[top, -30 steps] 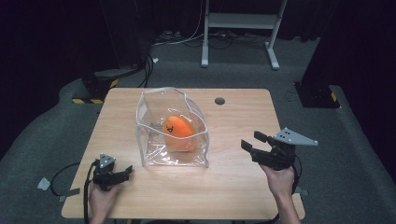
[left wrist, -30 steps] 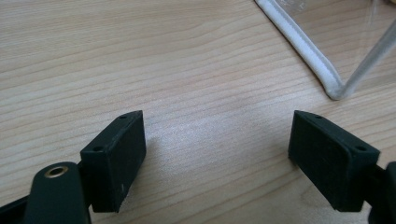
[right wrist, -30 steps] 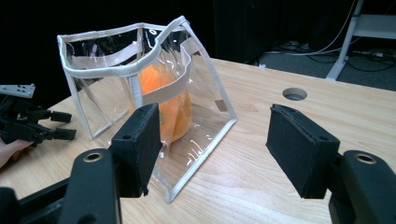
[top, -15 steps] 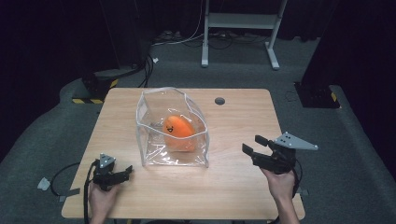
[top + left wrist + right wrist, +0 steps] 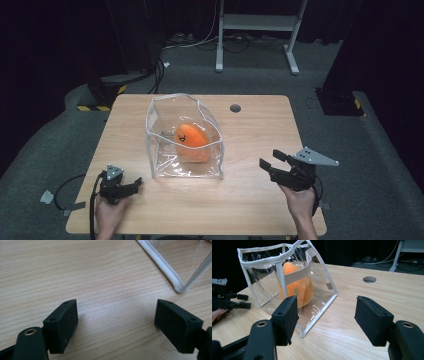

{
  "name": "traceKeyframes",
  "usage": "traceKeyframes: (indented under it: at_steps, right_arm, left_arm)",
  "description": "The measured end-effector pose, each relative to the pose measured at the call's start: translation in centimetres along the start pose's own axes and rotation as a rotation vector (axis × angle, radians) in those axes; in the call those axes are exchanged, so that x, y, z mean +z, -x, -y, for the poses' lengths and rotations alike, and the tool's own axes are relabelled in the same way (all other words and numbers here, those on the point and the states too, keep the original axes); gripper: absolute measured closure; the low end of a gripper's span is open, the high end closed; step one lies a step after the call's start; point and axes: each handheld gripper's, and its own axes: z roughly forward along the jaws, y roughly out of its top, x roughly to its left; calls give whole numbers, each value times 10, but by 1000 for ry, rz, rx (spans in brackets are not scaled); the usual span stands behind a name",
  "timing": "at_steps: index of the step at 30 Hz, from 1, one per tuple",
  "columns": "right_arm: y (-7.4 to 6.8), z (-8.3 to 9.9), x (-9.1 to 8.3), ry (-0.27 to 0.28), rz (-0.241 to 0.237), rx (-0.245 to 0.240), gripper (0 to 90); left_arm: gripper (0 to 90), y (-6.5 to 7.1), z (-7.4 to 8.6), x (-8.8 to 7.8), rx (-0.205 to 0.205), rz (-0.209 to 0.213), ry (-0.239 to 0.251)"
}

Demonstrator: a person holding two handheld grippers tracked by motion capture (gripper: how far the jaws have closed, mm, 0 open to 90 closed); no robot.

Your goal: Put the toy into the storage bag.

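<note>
A clear plastic bag (image 5: 165, 112) with white trim stands upright in the middle of the wooden table (image 5: 250, 210), its top open. Inside it lies an orange soft object (image 5: 191, 141). My left gripper (image 5: 135, 184) rests low at the front left, open, pointing at the bag's near left corner (image 5: 176, 285). Nothing is between its jaws (image 5: 115, 312). My right gripper (image 5: 271, 160) hovers at the front right, a short way from the bag, and is open and empty. From the right gripper view (image 5: 327, 305), the bag (image 5: 262, 277) and the orange object (image 5: 298, 285) lie just ahead.
A round hole (image 5: 235, 108) sits in the table's far side. Bare wood lies right of the bag. Off the table are grey carpet, cables (image 5: 160, 70) and a white metal stand (image 5: 255, 22) at the back. The left gripper (image 5: 243, 301) shows beyond the bag in the right gripper view.
My right gripper has drifted slightly toward the table's front edge. The left gripper, the bag and the orange object have stayed where they were.
</note>
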Motion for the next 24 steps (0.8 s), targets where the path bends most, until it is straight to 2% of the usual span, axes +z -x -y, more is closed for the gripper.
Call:
traceKeyframes:
  at_steps: [24]
  right_arm:
    - [2, 19, 9, -23, 0, 26, 349]
  left_arm:
    - [191, 0, 0, 0, 0, 0, 0]
